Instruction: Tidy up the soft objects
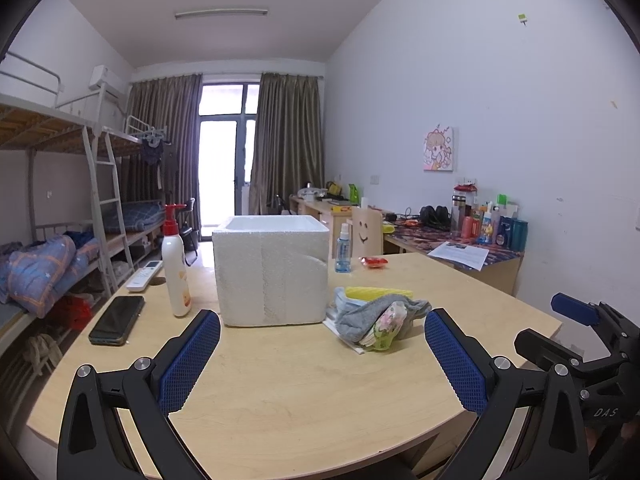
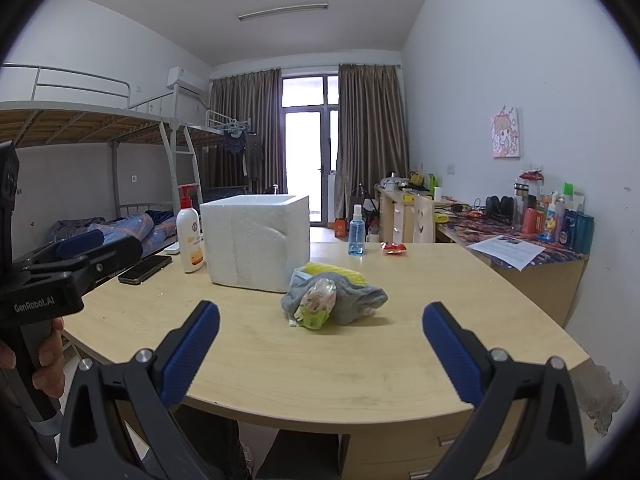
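A pile of soft things lies on the wooden table (image 1: 300,392) right of a white foam box (image 1: 272,268): a grey sock (image 1: 360,316), a floral pouch (image 1: 386,330), a yellow sponge (image 1: 378,292) and a light blue mask (image 1: 344,298). In the right wrist view the sock (image 2: 352,294), pouch (image 2: 318,304), sponge (image 2: 336,270) and box (image 2: 256,240) show ahead. My left gripper (image 1: 322,360) is open and empty, short of the pile. My right gripper (image 2: 320,354) is open and empty, in front of the pile; it also shows in the left wrist view (image 1: 576,320).
A lotion pump bottle (image 1: 176,272), a black phone (image 1: 118,320) and a white remote (image 1: 145,275) lie left of the box. A blue spray bottle (image 1: 343,250) and a red wrapper (image 1: 374,262) sit behind it. A cluttered desk (image 1: 460,240) is at the right, bunk beds at the left.
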A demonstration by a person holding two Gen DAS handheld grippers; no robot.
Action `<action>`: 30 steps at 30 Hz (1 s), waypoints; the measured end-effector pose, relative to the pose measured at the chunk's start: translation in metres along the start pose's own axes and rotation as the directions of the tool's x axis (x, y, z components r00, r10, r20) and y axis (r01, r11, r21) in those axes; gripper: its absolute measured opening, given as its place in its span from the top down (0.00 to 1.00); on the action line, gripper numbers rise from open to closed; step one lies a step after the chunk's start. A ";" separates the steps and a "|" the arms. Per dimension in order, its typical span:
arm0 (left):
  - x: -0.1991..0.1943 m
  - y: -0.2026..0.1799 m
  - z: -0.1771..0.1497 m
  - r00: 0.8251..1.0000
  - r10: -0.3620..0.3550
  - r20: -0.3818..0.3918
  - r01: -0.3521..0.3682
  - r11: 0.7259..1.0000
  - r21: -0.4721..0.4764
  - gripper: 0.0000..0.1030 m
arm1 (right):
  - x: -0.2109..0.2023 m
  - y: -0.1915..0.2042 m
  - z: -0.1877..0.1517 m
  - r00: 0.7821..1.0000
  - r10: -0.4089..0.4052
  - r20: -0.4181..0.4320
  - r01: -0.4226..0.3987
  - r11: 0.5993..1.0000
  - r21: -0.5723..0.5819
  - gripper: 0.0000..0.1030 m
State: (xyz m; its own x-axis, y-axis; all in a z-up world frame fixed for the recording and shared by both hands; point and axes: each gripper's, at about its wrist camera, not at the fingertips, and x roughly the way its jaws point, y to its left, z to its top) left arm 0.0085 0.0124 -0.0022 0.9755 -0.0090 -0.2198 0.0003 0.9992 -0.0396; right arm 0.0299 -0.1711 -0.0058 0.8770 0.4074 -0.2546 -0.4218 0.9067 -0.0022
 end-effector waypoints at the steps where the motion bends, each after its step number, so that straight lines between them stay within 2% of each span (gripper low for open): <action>1: 0.001 0.001 0.000 1.000 -0.002 -0.002 0.002 1.000 -0.001 0.01 | 0.001 0.000 0.000 1.000 0.001 -0.002 -0.001 1.000 0.002 0.00; 13: 0.018 0.005 -0.001 0.999 -0.008 -0.040 0.007 1.000 -0.009 0.01 | 0.018 0.002 -0.002 0.999 0.004 -0.042 -0.005 1.000 -0.023 0.00; 26: 0.064 0.011 -0.004 0.992 -0.014 -0.128 0.013 1.000 -0.008 0.01 | 0.058 -0.008 -0.001 0.993 0.021 -0.116 -0.021 1.000 0.000 0.00; 30: 0.079 0.008 -0.005 0.990 -0.014 -0.140 0.017 1.000 0.021 0.01 | 0.075 -0.013 -0.003 0.989 0.027 -0.148 -0.024 1.000 0.018 0.00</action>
State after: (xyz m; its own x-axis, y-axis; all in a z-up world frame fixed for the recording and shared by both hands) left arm 0.0846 0.0194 -0.0246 0.9350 -0.0281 -0.3535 0.0214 0.9995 -0.0228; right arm 0.1006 -0.1531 -0.0282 0.8218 0.4107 -0.3950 -0.4388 0.8983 0.0210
